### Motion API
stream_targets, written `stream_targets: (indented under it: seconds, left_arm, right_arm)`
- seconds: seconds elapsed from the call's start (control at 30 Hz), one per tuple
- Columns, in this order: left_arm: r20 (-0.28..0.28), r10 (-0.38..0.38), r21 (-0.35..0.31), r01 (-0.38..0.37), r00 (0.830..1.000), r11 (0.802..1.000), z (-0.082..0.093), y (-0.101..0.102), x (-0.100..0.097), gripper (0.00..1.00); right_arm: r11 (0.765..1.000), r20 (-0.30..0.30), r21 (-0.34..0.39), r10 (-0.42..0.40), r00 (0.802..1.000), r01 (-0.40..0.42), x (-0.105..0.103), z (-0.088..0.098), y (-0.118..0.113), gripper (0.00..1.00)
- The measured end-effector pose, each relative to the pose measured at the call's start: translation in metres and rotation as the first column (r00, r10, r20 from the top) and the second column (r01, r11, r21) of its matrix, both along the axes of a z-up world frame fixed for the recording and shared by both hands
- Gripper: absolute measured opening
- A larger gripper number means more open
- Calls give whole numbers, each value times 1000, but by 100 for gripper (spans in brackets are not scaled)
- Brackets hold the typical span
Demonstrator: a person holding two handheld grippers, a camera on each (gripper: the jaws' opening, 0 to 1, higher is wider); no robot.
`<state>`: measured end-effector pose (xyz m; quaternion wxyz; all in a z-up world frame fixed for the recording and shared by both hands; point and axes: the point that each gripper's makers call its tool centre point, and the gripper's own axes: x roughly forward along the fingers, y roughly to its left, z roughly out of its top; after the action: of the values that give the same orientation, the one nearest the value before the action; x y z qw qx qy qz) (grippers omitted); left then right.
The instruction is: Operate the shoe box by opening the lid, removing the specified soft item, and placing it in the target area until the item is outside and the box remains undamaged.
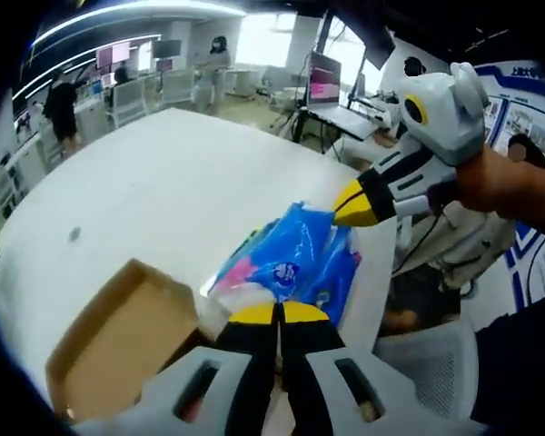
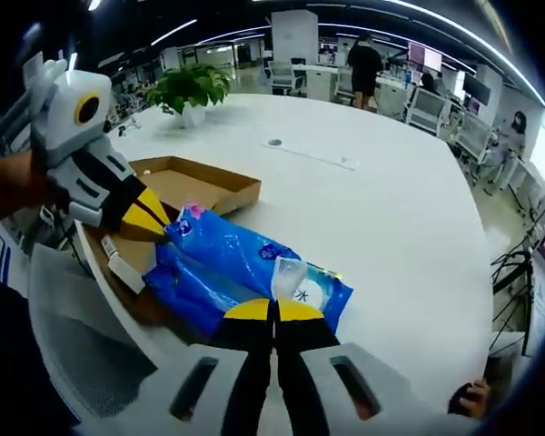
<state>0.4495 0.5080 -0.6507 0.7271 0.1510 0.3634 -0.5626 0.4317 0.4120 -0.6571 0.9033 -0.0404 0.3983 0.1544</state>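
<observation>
Both tools pinch the soft blue tissue pack (image 2: 245, 272), the left tool (image 1: 277, 313) and right tool (image 2: 274, 311) each at one end, holding it over the open shoe box (image 2: 200, 186) at the bench (image 2: 381, 209) edge; light, crinkly, probably slippery, best gripped by its gathered ends

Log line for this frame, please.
stage: item lifted from box | left gripper: shut on blue soft pack | right gripper: shut on pack | shoe box: open on white table
</observation>
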Motion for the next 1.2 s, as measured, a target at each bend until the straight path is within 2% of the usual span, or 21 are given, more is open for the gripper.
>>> stream_targets:
  seconds: [0.8, 0.97, 1.07, 1.2]
  left_arm:
    - [-44, -72, 6, 72, 996, 997, -24, -88, -8, 0]
    - [-55, -74, 8, 75, 996, 997, -29, -102, -7, 0]
    - [-90, -61, 1, 62, 994, 998, -35, -111, -6, 0]
    - [-93, -60, 3, 60, 994, 998, -38, -121, -6, 0]
  right_arm:
    - [997, -29, -16, -71, 997, 71, -4, -24, -90, 0]
    - [996, -29, -15, -83, 996, 82, -1, -27, -105, 0]
    - [996, -34, -15, -87, 996, 87, -1, -31, -114, 0]
    - [996, -38, -14, -88, 995, 87, -1, -34, -125, 0]
